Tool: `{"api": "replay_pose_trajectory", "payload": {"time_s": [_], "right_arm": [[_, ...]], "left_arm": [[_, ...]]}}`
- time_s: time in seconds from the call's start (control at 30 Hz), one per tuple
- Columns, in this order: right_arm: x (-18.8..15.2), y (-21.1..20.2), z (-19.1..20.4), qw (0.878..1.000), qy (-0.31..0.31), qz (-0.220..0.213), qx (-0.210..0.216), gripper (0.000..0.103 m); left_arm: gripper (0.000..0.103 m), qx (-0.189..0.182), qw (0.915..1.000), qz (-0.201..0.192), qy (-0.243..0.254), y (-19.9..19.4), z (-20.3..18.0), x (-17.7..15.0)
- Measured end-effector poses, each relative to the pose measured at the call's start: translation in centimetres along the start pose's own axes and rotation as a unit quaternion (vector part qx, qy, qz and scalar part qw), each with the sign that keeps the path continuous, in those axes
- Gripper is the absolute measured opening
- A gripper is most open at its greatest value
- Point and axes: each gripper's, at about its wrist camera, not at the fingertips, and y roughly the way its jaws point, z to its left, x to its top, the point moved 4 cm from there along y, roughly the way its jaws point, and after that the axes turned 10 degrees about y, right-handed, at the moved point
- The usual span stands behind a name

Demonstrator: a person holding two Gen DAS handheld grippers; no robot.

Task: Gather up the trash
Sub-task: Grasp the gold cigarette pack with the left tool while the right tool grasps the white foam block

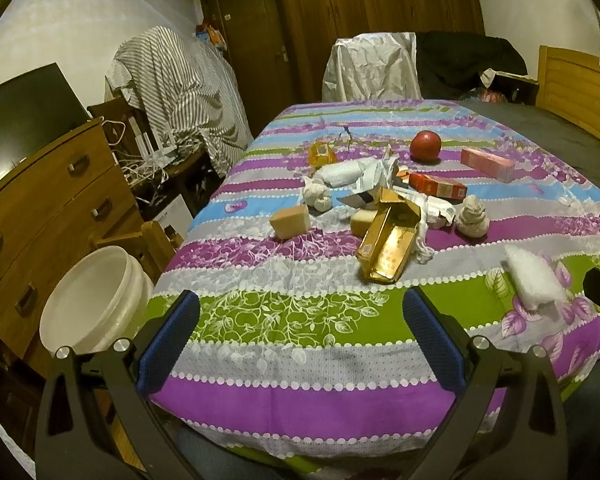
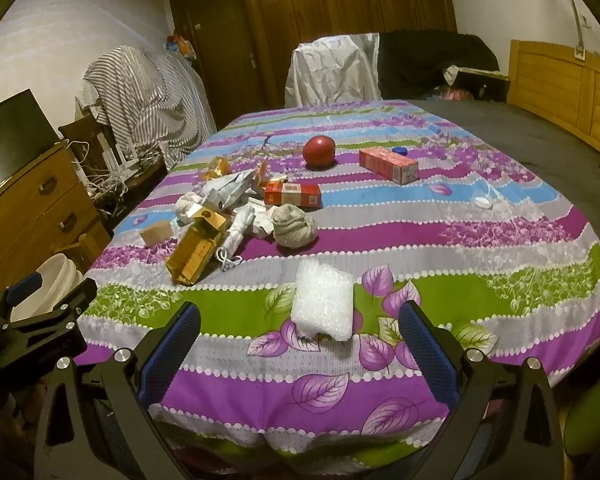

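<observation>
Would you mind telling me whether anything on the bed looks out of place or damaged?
Yes: a red apple sits whole among the litter, which seems odd for trash. The gold box lies open with its flap torn up, and crumpled wrappers are heaped mid-bed. Nothing looks spilled.

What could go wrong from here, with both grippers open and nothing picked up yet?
The red apple lies near the litter and may be binned by mistake. The gold box is tangled with a white cord and wrappers, so lifting it could drag neighbours off the bed. The white bucket sits below the bed's edge, so drops may miss it.
</observation>
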Motion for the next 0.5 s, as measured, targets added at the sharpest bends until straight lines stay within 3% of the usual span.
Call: {"api": "replay_pose_trajectory", "payload": {"time_s": [0.27, 0.43, 0.5], "right_arm": [[-1.3, 5.1, -2.2, 0.998, 0.025, 0.053, -0.004, 0.097], [-1.3, 9.2, -3.1, 0.996, 0.038, 0.080, -0.003, 0.082], [-1.4, 10.6, -3.4, 0.996, 0.040, 0.085, -0.009, 0.077]], "left_arm": [[0.098, -0.017, 0.9984, 0.048, -0.024, 2.8, 1.0, -1.6], [0.097, -0.051, 0.9973, 0.045, -0.030, 4.0, 1.1, -1.6], [0.092, -0.073, 0.9960, 0.043, -0.028, 4.8, 0.7, -1.4]]}}
